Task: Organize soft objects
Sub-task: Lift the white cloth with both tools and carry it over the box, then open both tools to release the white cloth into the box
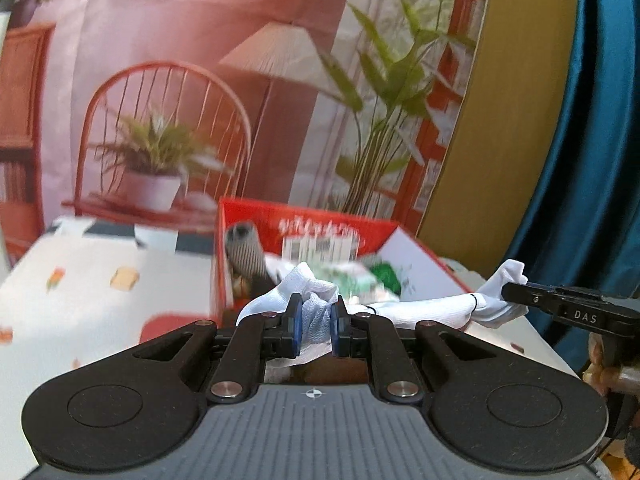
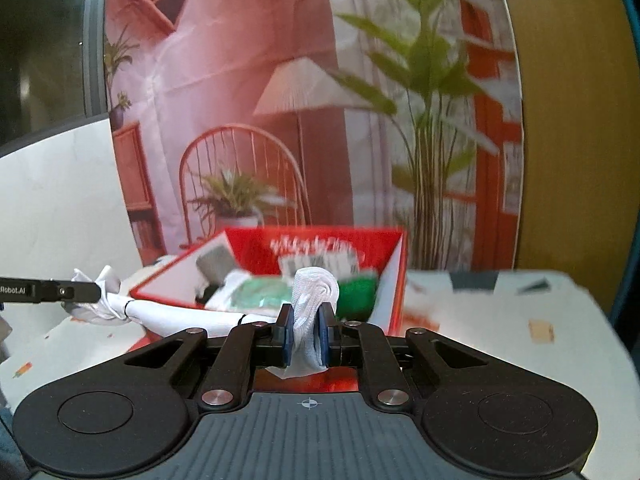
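Low in the centre of each wrist view, the left gripper [image 1: 316, 330] and the right gripper [image 2: 307, 334] each pinch one end of a white sock [image 1: 432, 310], stretched between them in front of the open red box [image 1: 248, 216] of soft items on the patterned tablecloth [image 1: 80, 292].

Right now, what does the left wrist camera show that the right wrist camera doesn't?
Only the left wrist view shows a grey ribbed roll standing in the red box and teal fabric at right. Only the right wrist view shows a dark window at left. Both show the white sock stretched between the left gripper and right gripper, jaws shut on it.
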A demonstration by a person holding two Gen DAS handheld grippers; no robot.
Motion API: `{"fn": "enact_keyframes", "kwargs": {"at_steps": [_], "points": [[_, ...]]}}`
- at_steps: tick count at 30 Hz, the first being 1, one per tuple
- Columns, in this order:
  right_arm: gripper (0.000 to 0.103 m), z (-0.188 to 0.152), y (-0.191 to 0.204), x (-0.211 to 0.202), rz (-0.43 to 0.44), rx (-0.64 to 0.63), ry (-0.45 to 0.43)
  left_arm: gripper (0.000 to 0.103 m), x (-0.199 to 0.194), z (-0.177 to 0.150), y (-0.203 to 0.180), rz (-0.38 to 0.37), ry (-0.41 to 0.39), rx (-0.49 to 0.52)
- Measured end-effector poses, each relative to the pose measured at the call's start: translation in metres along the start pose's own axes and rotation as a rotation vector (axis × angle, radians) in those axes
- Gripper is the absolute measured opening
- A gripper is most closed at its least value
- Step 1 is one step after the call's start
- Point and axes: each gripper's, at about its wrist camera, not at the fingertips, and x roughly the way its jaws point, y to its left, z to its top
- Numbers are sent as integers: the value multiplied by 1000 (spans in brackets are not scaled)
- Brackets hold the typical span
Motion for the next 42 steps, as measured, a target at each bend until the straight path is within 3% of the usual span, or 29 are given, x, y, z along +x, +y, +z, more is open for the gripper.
{"fn": "enact_keyframes", "kwargs": {"at_steps": [6, 11, 24, 33, 35, 37, 38, 39, 42], "points": [[12, 31, -6, 20, -18, -43, -24, 14, 35, 26, 1, 9, 33, 9], [12, 41, -10, 48, -19, -92, 32, 14, 65, 35, 4, 23, 104, 59], [9, 24, -17, 105, -13, -92, 201, 14, 131, 30, 8, -33, 319, 99], [9, 18, -14, 117, 4, -88, 235, 15, 144, 26, 11, -31, 365, 102], [9, 16, -13, 118, 4, -89, 240, 18, 143, 26, 11, -29, 364, 105], [11, 15, -13, 119, 0, -90, 245, 28, 142, 27, 11, -23, 357, 106], [12, 15, -13, 119, -3, -89, 248, 39, 141, 28, 11, -22, 351, 102], [16, 15, -12, 120, -8, -87, 252, 47, 139, 29, 11, -21, 342, 97], [25, 16, -11, 120, -23, -88, 262, 56, 133, 33, 8, -31, 317, 94]]}}
